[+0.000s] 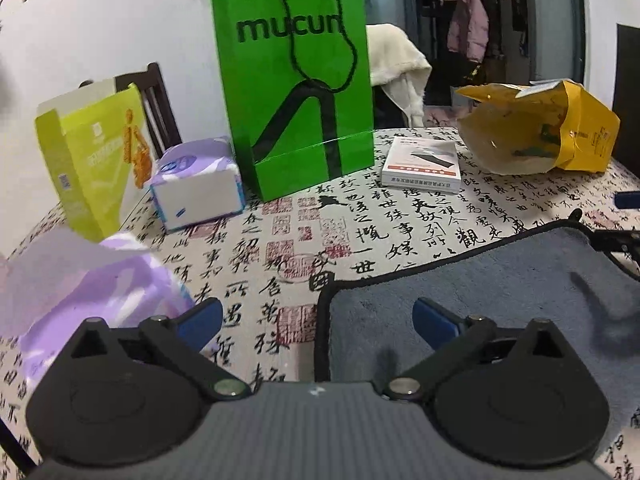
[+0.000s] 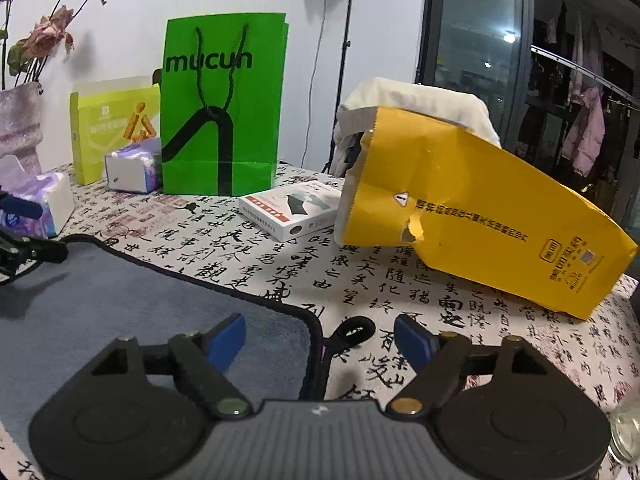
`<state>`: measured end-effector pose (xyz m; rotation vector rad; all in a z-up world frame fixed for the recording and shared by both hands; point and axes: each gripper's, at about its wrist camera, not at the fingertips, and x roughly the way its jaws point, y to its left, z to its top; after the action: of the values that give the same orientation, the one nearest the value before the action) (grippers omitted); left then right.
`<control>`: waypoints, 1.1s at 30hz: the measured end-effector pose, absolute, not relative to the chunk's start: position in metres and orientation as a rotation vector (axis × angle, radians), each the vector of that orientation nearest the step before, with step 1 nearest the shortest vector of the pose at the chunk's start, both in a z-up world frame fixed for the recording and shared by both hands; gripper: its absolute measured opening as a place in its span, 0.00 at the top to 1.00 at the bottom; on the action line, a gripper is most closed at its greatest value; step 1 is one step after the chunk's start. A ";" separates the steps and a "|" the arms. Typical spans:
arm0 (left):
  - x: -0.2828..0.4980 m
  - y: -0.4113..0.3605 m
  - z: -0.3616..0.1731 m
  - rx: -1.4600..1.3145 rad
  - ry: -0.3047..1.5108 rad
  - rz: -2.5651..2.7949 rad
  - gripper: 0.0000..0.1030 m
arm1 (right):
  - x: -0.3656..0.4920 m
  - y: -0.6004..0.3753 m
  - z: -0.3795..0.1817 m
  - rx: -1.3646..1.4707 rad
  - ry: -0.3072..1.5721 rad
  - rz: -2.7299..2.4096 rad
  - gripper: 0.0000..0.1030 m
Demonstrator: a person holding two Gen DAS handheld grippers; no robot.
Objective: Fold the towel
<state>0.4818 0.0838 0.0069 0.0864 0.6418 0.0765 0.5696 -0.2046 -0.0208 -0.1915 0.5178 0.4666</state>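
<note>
Left gripper held low over the table, jaws spread wide, straddling the towel's near-left corner; nothing gripped. Right gripper likewise spread, straddling the right corner and its black hanging loop. Towel: grey-blue plush, black piped edge, lying flat on the calligraphy-print tablecloth. Beyond: glossy green paper bag, crumpled yellow mailer.

Black tongs, blue fingertips
</note>
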 end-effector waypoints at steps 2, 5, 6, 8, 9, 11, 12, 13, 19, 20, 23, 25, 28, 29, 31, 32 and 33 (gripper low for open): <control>0.477 0.084 0.008 0.082 0.645 0.093 0.00 | 0.565 -0.207 -0.019 -0.178 0.517 0.451 0.08; 0.468 0.081 0.011 0.087 0.646 0.104 0.00 | 0.558 -0.206 -0.017 -0.173 0.528 0.446 0.05; 0.464 0.081 0.012 0.088 0.645 0.104 0.00 | 0.554 -0.206 -0.016 -0.173 0.530 0.447 0.04; 0.456 0.079 0.014 0.087 0.640 0.099 0.00 | 0.547 -0.205 -0.015 -0.177 0.534 0.453 0.03; 0.452 0.078 0.015 0.088 0.639 0.097 0.00 | 0.543 -0.204 -0.014 -0.180 0.536 0.459 0.03; 0.443 0.077 0.016 0.087 0.638 0.095 0.00 | 0.534 -0.204 -0.013 -0.187 0.534 0.467 0.03; 0.439 0.076 0.016 0.087 0.639 0.094 0.00 | 0.530 -0.204 -0.012 -0.187 0.534 0.466 0.02; 0.435 0.075 0.016 0.088 0.641 0.091 0.00 | 0.527 -0.204 -0.011 -0.186 0.534 0.466 0.02; 0.413 0.074 0.018 0.082 0.638 0.093 0.00 | 0.507 -0.204 -0.005 -0.168 0.525 0.464 0.02; 0.409 0.074 0.019 0.079 0.636 0.095 0.00 | 0.504 -0.204 -0.004 -0.166 0.524 0.465 0.02; 0.399 0.073 0.022 0.084 0.628 0.099 0.00 | 0.496 -0.203 -0.001 -0.158 0.519 0.466 0.02; 0.392 0.072 0.023 0.086 0.624 0.097 0.00 | 0.490 -0.202 0.001 -0.154 0.515 0.468 0.02; 0.382 0.071 0.026 0.086 0.617 0.093 0.00 | 0.482 -0.203 0.002 -0.147 0.513 0.466 0.02; 0.379 0.070 0.027 0.086 0.614 0.093 0.00 | 0.480 -0.203 0.003 -0.144 0.512 0.466 0.02; 0.373 0.069 0.029 0.083 0.608 0.091 0.00 | 0.474 -0.204 0.004 -0.137 0.511 0.466 0.02; 0.370 0.068 0.030 0.083 0.606 0.090 0.00 | 0.471 -0.204 0.004 -0.134 0.510 0.467 0.02; 0.367 0.067 0.031 0.086 0.605 0.088 0.00 | 0.468 -0.204 0.005 -0.131 0.509 0.467 0.02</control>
<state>0.3667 0.0672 0.0309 0.0859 0.6051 0.0884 0.4679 -0.2043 0.0046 -0.1308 0.5089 0.4665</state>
